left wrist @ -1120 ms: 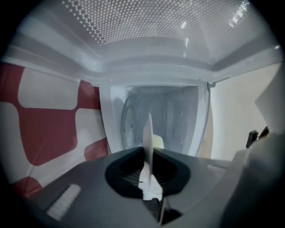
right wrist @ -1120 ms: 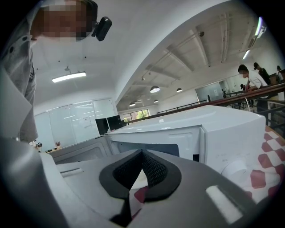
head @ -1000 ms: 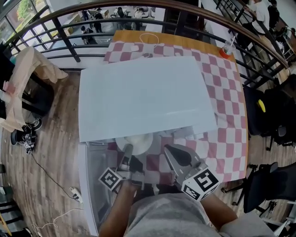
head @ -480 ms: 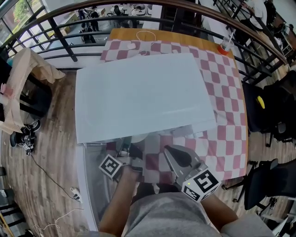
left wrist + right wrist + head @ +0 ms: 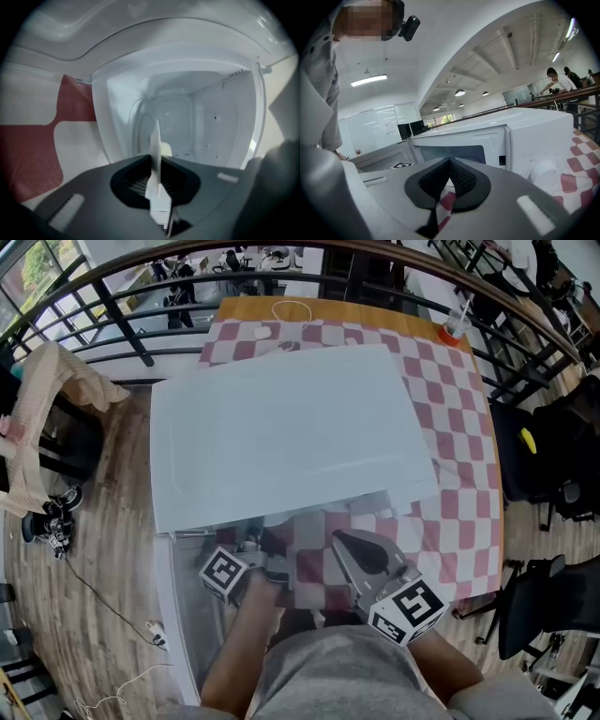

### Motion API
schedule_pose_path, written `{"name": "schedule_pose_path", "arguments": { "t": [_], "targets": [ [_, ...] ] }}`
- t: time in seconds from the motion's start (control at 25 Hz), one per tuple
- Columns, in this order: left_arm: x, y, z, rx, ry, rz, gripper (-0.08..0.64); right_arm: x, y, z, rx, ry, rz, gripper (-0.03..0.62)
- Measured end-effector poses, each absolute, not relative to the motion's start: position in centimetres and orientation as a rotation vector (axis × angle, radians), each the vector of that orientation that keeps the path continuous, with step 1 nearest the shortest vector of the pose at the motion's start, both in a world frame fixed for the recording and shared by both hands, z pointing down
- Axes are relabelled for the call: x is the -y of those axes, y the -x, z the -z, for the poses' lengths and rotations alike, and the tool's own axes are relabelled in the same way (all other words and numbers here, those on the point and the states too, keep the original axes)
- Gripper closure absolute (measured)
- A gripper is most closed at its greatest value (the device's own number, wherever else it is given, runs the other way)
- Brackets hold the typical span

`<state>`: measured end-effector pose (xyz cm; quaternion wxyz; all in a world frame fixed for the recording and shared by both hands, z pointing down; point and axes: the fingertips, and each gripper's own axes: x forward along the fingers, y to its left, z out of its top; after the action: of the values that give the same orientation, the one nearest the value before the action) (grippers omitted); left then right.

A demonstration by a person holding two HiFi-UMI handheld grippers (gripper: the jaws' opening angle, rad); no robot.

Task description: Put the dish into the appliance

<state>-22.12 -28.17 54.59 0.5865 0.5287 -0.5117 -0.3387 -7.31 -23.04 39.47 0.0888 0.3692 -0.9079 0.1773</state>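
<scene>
Dish (image 5: 155, 154) at microwave (image 5: 215, 117) opening (edge-on)

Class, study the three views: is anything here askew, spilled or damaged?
Nothing major. A few dark specks dot the microwave cavity; crumbs or holes, I cannot tell. The dish in the left gripper looks intact.

Left gripper (image 5: 267, 549) clamped, right gripper (image 5: 342, 545) closed
</scene>
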Motion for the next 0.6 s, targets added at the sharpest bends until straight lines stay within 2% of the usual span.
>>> {"name": "schedule_pose_path", "arguments": {
  "t": [0.2, 0.44, 0.6],
  "targets": [
    [28.2, 22.0, -54.4, 1.224, -1.282, 0.719, 0.526, 23.0, 7.4, -39.3, 2.703, -1.1, -0.524, 0.592],
    [28.3, 21.2, -53.2, 1.186, -1.426, 0.682, 0.43, 22.8, 7.2, -39.6, 2.697, -1.102, -0.532, 0.594],
    [27.9, 20.6, -52.7, 1.144, -1.526, 0.643, 0.393, 22.5, 7.3, -39.9, 2.694, -1.091, -0.534, 0.594]
  ]
}}
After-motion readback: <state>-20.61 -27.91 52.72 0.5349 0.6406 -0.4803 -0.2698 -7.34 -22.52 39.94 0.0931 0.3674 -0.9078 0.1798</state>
